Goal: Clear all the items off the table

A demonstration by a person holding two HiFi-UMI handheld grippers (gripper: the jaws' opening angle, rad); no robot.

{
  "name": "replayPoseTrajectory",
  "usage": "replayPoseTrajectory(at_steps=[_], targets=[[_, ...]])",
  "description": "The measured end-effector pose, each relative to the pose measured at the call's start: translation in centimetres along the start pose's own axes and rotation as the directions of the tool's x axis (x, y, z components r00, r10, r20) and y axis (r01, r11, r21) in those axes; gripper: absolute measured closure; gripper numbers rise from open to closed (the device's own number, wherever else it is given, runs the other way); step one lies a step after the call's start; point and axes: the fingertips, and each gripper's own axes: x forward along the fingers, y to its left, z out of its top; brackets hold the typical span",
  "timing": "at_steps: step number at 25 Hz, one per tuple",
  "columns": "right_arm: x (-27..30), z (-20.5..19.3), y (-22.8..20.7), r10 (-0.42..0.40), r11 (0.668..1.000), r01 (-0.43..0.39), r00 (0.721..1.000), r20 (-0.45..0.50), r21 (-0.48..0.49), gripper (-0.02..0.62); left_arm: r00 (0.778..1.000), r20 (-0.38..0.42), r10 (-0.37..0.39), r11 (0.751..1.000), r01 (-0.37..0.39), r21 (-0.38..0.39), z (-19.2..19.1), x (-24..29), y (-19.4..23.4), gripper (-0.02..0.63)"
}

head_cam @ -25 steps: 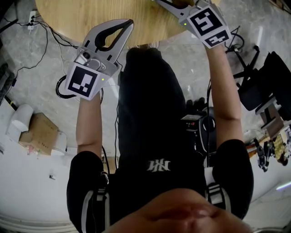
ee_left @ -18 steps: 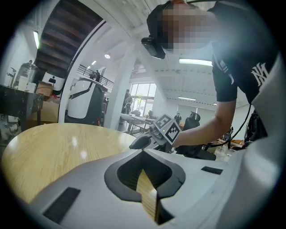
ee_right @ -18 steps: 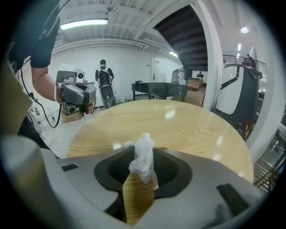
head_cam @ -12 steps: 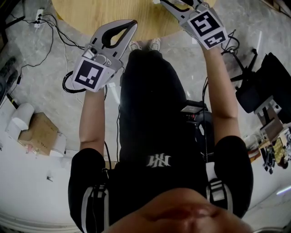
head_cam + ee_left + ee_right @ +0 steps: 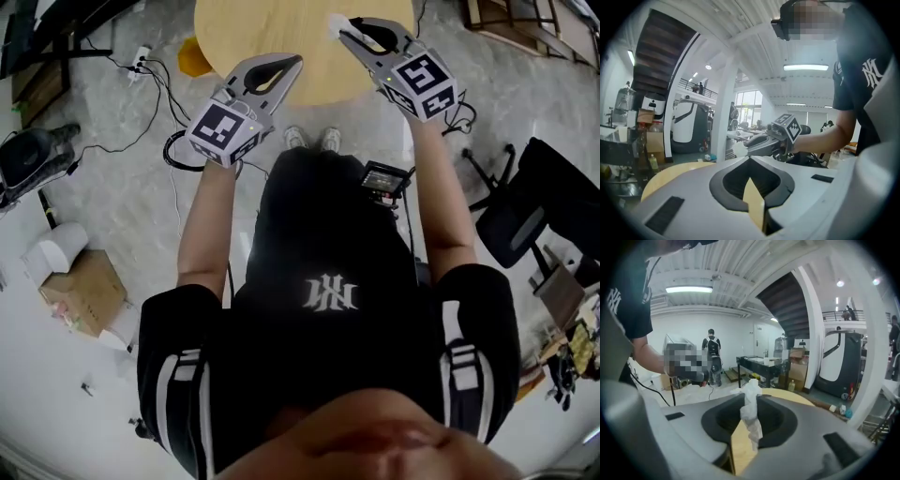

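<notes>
Presently your right gripper, jaws just closing, is pinching a crumpled white tissue for removal from the round wooden table; left gripper clenched, empty.

Grey marbled floor, black cables trailing across it. Round pale-wood worktop ahead. Cardboard box at left, white roll beside it; black office chair at right. Beyond: white column, ribbed white ceiling, strip light, dark stair underside, mezzanine railing — bright windows behind.
</notes>
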Motion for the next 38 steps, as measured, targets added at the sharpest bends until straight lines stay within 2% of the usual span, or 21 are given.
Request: replayPoseTrajectory(at_steps=[7, 12, 17, 23, 27, 33, 38], targets=[[-5.9, 9.6, 1.2, -0.021, 0.998, 0.028, 0.992, 0.123, -0.057, 0.517, 0.999, 0.042, -0.001, 0.997, -0.002, 0.077, 7.5, -1.1, -2.5, 0.594], [-7.6, 11.9, 3.2, 0.007, 0.998, 0.004, 0.986, 0.166, -0.062, 0.518, 0.998, 0.062, -0.012, 0.997, 0.007, 0.083, 10.1, -1.8, -3.3, 0.594], [-8.1, 11.6, 4.0, 0.026, 0.998, -0.016, 0.986, 0.167, -0.060, 0.520, 0.998, 0.055, 0.010, 0.997, -0.014, 0.081, 10.3, -2.7, -3.9, 0.594], [-7.0, 11.6, 4.7, 0.091, 0.994, -0.079, 0.978, 0.186, -0.071, 0.520, 0.998, 0.055, 0.035, 0.998, -0.038, 0.057, 9.1, -4.2, -4.3, 0.594], [-5.0, 11.9, 5.8, 0.144, 0.988, -0.130, 0.967, 0.211, -0.079, 0.520, 0.994, 0.050, 0.092, 0.995, -0.094, 0.037, 7.8, -6.3, -3.6, 0.594], [1.7, 13.3, 10.6, 0.283, 0.957, -0.262, 0.941, 0.188, -0.128, 0.520, 0.968, 0.074, 0.239, 0.971, -0.238, -0.018, 5.8, -12.8, 0.9, 0.594], [7.7, 15.9, 15.3, 0.363, 0.924, -0.333, 0.918, 0.160, -0.187, 0.520, 0.937, 0.126, 0.325, 0.945, -0.318, -0.077, 4.2, -19.1, 4.7, 0.594]])
